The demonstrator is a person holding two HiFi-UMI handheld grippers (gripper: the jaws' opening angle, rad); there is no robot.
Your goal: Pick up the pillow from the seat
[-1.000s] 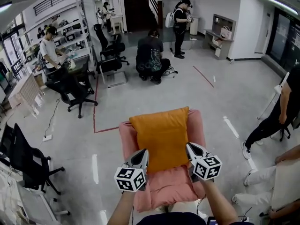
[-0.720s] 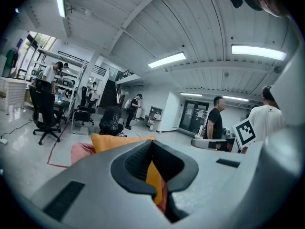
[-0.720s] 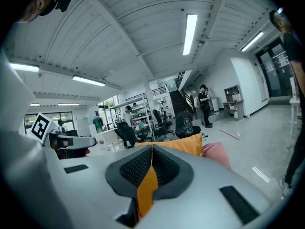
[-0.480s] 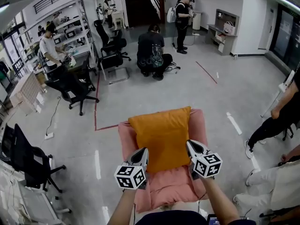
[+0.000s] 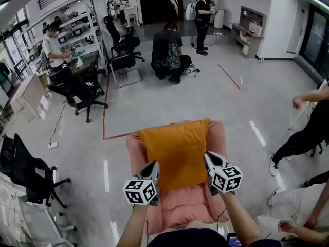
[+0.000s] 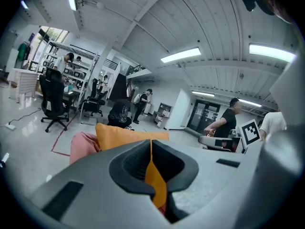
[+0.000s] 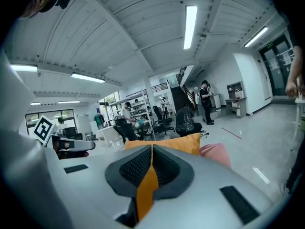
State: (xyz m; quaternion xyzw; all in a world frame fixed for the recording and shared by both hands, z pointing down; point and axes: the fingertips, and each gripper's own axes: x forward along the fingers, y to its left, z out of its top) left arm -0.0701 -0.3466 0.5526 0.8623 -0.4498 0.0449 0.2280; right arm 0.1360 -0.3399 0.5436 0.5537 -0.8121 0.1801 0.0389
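An orange pillow (image 5: 177, 148) leans upright against the back of a pink cushioned seat (image 5: 185, 206). My left gripper (image 5: 153, 165) is shut and sits beside the pillow's near left corner. My right gripper (image 5: 206, 158) is shut too, next to the near right corner. In the left gripper view the closed jaws (image 6: 151, 144) point at the pillow (image 6: 126, 136) and the pink seat (image 6: 82, 144); orange shows through the slit. The right gripper view shows the same: closed jaws (image 7: 152, 150), the pillow (image 7: 183, 142) beyond, the seat (image 7: 215, 152) to its right. Nothing looks pinched.
Black office chairs (image 5: 28, 171) (image 5: 82, 92) stand at the left. A person crouches on the floor (image 5: 168, 55) beyond the seat. Another person (image 5: 307, 133) stands at the right, and someone's legs (image 5: 285, 210) reach in at the bottom right. Red tape (image 5: 104, 122) marks the floor.
Both grippers have moved a little forward and lower along the pillow's near corners, still shut. The person at the right has shifted and raised an arm.
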